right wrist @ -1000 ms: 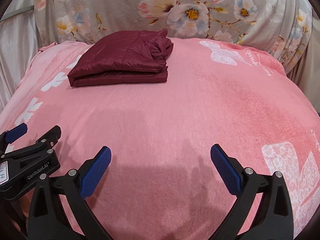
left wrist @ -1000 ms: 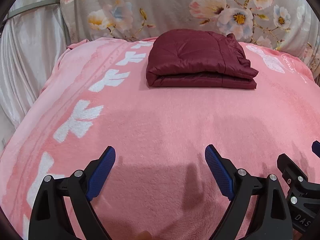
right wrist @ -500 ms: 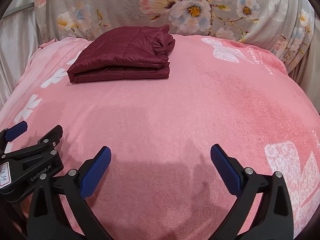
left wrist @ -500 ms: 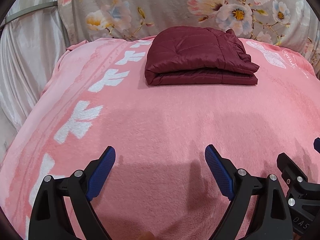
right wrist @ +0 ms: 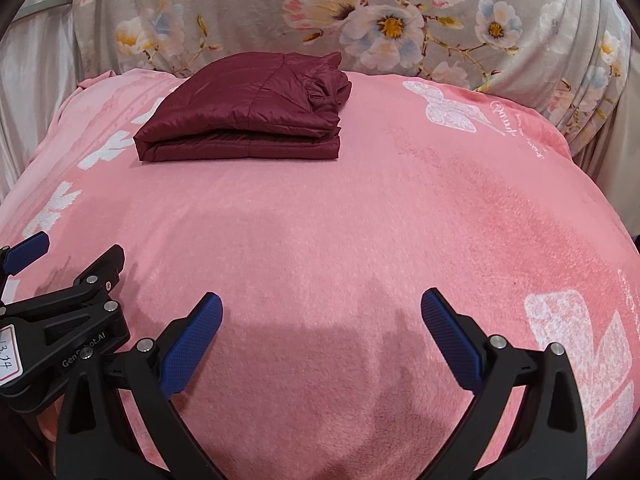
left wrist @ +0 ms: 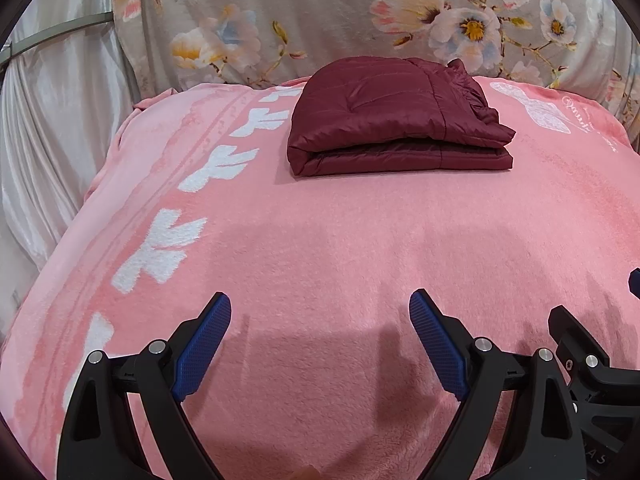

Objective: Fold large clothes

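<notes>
A dark red quilted jacket lies folded into a compact rectangle at the far end of the pink blanket. It also shows in the right wrist view, far left of centre. My left gripper is open and empty, low over the blanket's near part, well short of the jacket. My right gripper is open and empty, beside the left one. The left gripper's body shows at the right wrist view's left edge.
A grey floral cloth hangs behind the bed. A pale curtain is on the left. The blanket has white bow prints down its left side and a white motif near right.
Both grippers have drawn back and dipped slightly, so the folded jacket sits a little lower in both views. Both stay open and empty.
</notes>
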